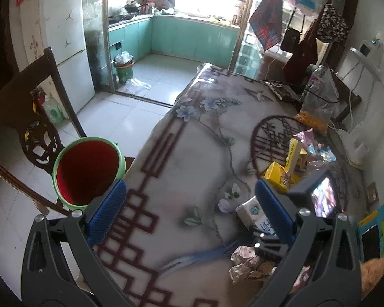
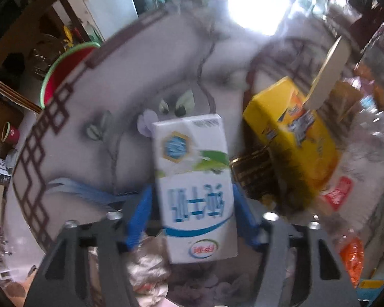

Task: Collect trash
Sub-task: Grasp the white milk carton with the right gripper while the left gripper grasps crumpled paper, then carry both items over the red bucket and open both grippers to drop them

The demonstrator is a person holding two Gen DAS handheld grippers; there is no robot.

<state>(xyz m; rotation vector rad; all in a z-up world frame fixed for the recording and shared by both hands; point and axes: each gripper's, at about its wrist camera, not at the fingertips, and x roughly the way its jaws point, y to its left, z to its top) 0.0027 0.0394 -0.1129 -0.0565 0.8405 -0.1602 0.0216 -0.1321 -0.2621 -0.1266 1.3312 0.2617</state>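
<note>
Worktop (image 1: 181, 151): covered in a grey cloth printed with flowers and a dark red fret border; clutter gathered on its right half, left half bare.

Left tool (image 1: 190, 183): blue pads spread wide apart, nothing between them, held above the bare cloth and tilted down toward it.

Right tool (image 2: 191, 188): pointed steeply down at the worktop, blue pads (image 2: 140, 204) set against both long sides of the milk carton, clamped on it. View blurred.

Milk carton (image 2: 192, 179): white with blue lettering and a green leaf motif, lying flat on the cloth, printed face up, just beside the yellow box. In the left wrist view, partly hidden behind the left tool's right-hand pad.

Yellow box (image 2: 289, 133): lying on the cloth to the right of the carton, a pale flat piece standing up over its far end.

Crumpled paper (image 1: 248, 263): brownish wad at the near edge of the worktop, below the carton.

Bin (image 1: 87, 171): green rim, red inside, mouth open, beside the left edge of the worktop and in front of a dark wooden chair (image 1: 25, 102).

Clear plastic bag (image 1: 317, 102): at the far right of the worktop, orange contents at its base.

Second bin (image 1: 124, 66): on the tiled floor at the kitchen doorway, filled with clear plastic.

Fridge (image 1: 64, 38): white, against the left wall.
</note>
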